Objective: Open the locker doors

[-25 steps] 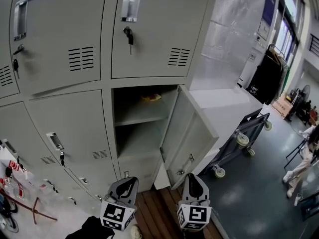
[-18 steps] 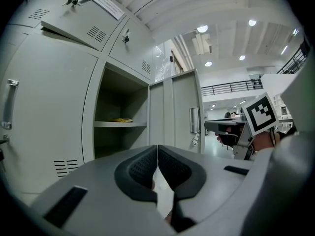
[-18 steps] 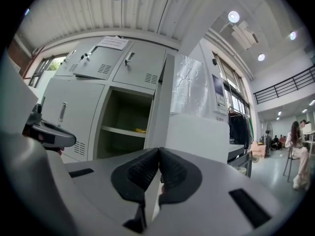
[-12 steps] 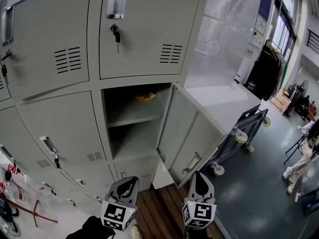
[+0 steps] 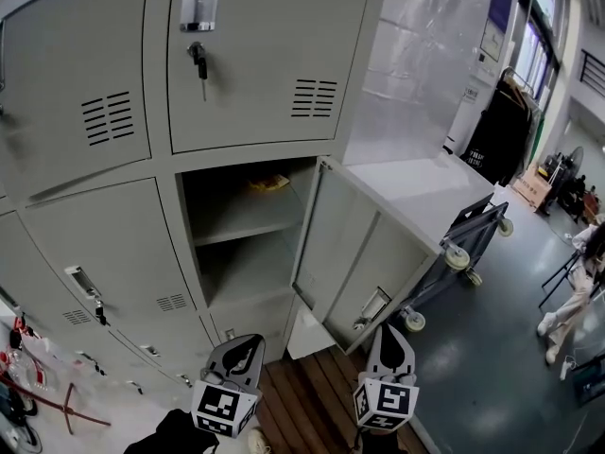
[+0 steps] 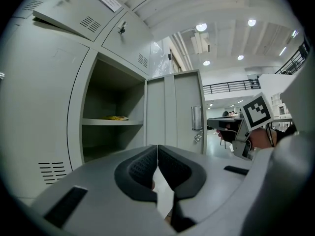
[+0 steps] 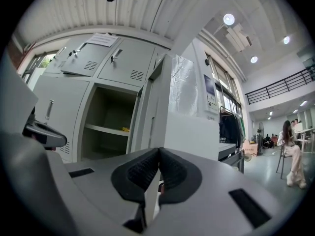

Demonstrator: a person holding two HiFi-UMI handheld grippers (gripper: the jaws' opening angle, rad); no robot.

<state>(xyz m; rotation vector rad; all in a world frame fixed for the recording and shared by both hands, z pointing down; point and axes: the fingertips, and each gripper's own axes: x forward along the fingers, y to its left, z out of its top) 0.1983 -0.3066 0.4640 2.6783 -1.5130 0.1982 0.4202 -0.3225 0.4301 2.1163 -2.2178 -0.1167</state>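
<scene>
The grey lockers fill the head view. One lower locker point(image 5: 241, 235) stands open, its door point(image 5: 364, 253) swung out to the right with the handle point(image 5: 374, 305) near its lower edge. A yellow item point(image 5: 269, 183) lies on the upper shelf. My left gripper point(image 5: 243, 346) hangs low in front of the lockers, shut and empty. My right gripper point(image 5: 389, 334) is just below the open door, jaws shut on nothing. In the left gripper view, the gripper point(image 6: 157, 147) faces the open locker point(image 6: 106, 117) and door point(image 6: 174, 112). In the right gripper view, the gripper point(image 7: 158, 151) sees the door point(image 7: 147, 112) edge-on.
Closed lockers surround the open one; the one above has a key point(image 5: 198, 61) in its lock. A wheeled cart point(image 5: 463, 249) leans to the right of the door. A clothes rack point(image 5: 501, 140) and a person point(image 5: 577, 291) are further right. Wooden boards point(image 5: 302, 395) lie underfoot.
The right gripper has shifted a little right and away from the door's handle. The head view has swung, so the lockers slide left. The left gripper has stayed put.
</scene>
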